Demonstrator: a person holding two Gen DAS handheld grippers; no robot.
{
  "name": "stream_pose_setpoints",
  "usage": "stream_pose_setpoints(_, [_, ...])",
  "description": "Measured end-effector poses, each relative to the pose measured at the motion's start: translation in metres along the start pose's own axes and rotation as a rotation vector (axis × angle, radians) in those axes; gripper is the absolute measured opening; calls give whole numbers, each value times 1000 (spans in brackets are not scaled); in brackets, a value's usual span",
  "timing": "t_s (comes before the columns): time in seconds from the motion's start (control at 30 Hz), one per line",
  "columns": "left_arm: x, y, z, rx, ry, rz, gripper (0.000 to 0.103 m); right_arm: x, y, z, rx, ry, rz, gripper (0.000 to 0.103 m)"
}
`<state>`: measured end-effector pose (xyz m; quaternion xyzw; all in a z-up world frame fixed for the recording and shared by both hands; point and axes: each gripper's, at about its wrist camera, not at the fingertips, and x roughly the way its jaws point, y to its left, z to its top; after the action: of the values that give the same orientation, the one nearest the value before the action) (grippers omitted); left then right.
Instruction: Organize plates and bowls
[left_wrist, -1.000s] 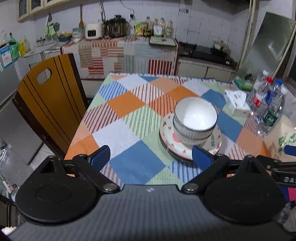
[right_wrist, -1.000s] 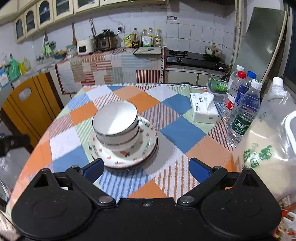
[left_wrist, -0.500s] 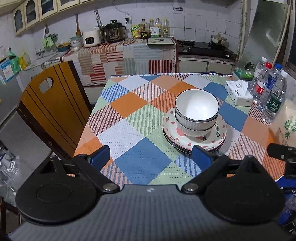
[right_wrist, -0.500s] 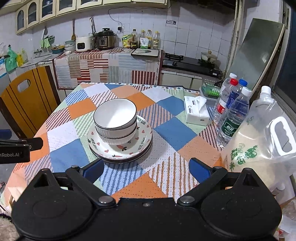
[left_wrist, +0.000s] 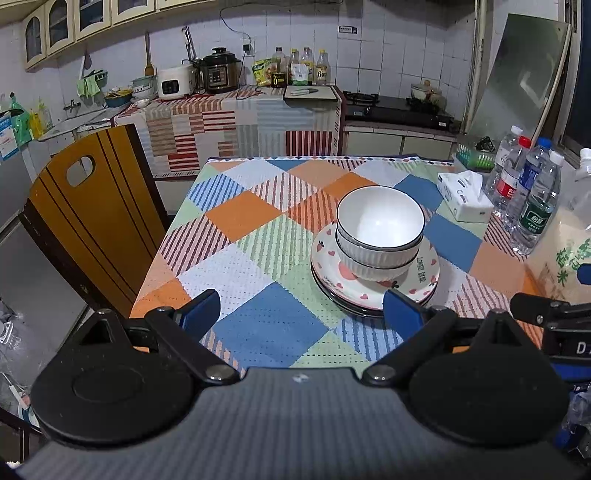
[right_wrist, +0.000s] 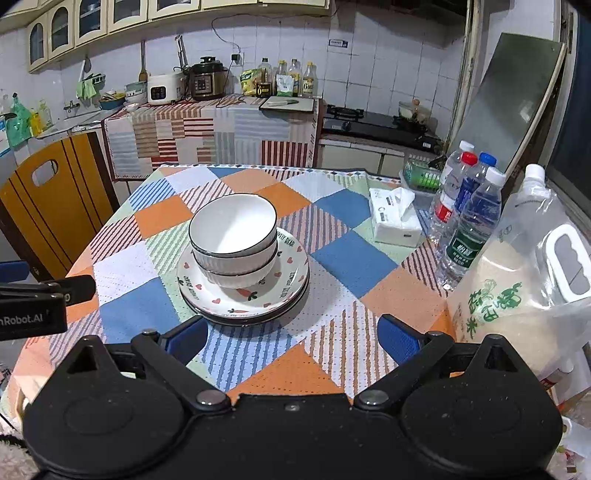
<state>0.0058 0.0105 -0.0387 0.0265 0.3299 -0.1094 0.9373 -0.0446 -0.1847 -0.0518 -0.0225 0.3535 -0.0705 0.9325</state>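
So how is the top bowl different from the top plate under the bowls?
The top bowl is deep and plain white inside with a dark rim line; the top plate is shallow and printed with hearts, a carrot and lettering. The bowl sits nested in a second bowl; the plate lies flat on more plates. Both are round, white-based, upright and empty of food.

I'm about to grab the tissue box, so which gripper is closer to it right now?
Right. The right gripper sits back at the near table edge, with the tissue box ahead and to its right. The left gripper is further left, across the stacked bowls from it.
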Motion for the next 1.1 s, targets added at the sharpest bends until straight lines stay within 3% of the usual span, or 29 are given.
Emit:
stream_pose_setpoints(0.23, [-1,-4,0,20,-16,12,96,1,2,-8,-18,-59,-37,100])
stream_pose_setpoints(1.1, [-3,-7,-1,17,-42,-1,96,5,2,-11,-6,-30,-10,100])
